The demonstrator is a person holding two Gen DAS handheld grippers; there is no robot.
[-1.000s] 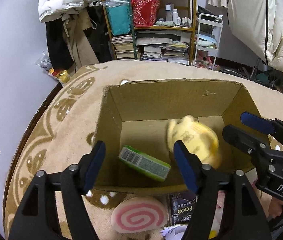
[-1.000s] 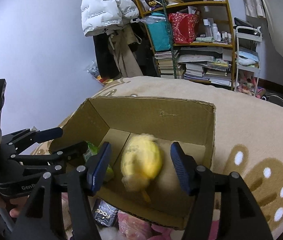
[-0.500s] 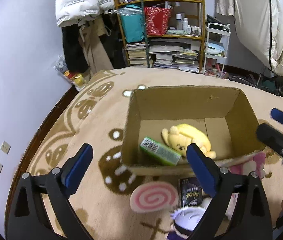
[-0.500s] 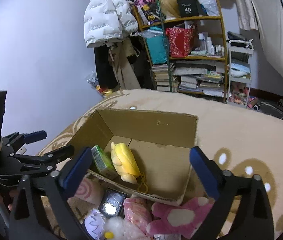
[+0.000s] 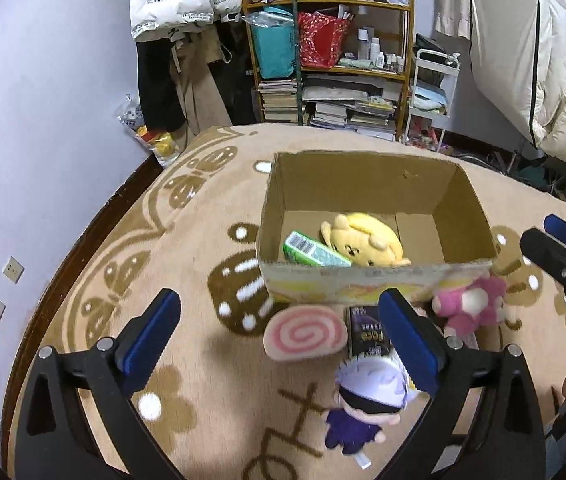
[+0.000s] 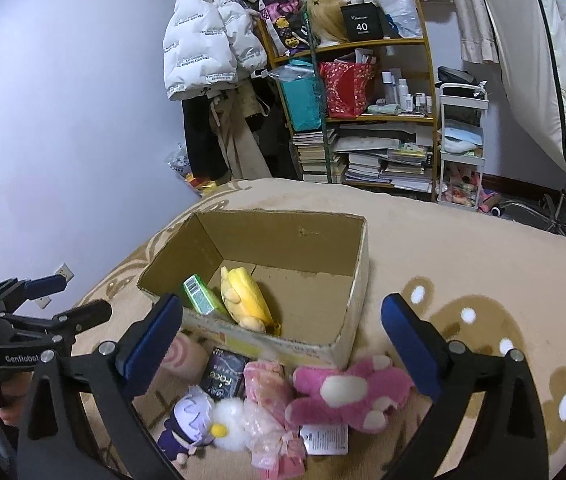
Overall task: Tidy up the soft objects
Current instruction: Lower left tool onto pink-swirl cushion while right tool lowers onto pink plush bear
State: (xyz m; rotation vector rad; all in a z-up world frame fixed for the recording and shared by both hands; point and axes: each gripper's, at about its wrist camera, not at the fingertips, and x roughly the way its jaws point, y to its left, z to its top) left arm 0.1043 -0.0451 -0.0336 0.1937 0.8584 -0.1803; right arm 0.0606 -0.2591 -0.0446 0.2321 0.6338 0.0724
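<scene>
Both the left gripper [image 5: 279,336] (jaws opening) and right gripper [image 6: 283,338] gape empty, so a sloppy grab at the pink plush [image 6: 347,396] could snag neighbouring toys.

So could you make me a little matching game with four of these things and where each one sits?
Things:
1. yellow plush
2. pink plush
3. spiral cushion
4. white jacket

Places:
A. hanging by the shelves
B. inside the cardboard box
C. on the rug, at the box's near right corner
D. on the rug, below the box's near left side

Pairs: 1-B, 2-C, 3-D, 4-A
</scene>
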